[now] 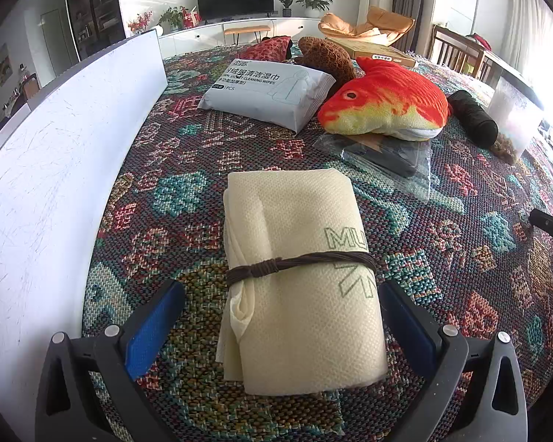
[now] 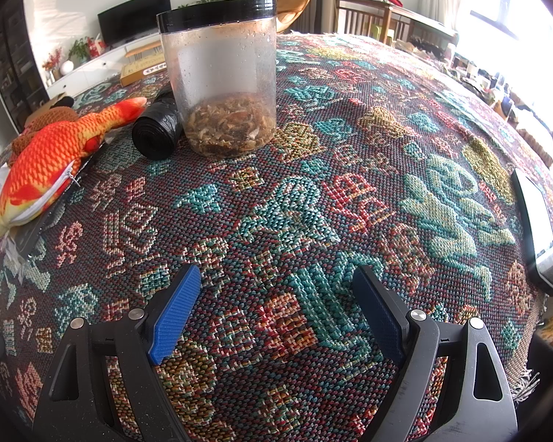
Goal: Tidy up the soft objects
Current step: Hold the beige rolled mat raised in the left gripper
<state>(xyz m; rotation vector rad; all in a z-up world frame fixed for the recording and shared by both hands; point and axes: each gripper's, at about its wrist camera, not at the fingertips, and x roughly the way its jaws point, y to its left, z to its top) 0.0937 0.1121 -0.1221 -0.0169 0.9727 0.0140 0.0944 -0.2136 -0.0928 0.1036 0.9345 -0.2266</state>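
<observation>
A cream folded cloth bundle (image 1: 295,276), tied with a brown cord (image 1: 302,263), lies on the patterned woven table cover (image 1: 461,258). My left gripper (image 1: 280,287) is open around the bundle's near end; the left pad stands a little apart from it and the right pad is right at its edge. An orange fish plush (image 1: 387,105) (image 2: 55,151) lies farther back, with a brown knitted plush (image 1: 328,57) and a red patterned soft item (image 1: 269,46) behind it. My right gripper (image 2: 276,274) is open over bare cover, nothing between its fingers.
A white board (image 1: 55,169) stands along the left. A wipes pack (image 1: 269,92), a clear bag with a dark item (image 1: 387,154), a black roll (image 2: 156,129) and a lidded plastic jar (image 2: 221,77) sit mid-table. A phone (image 2: 538,228) lies at the right edge.
</observation>
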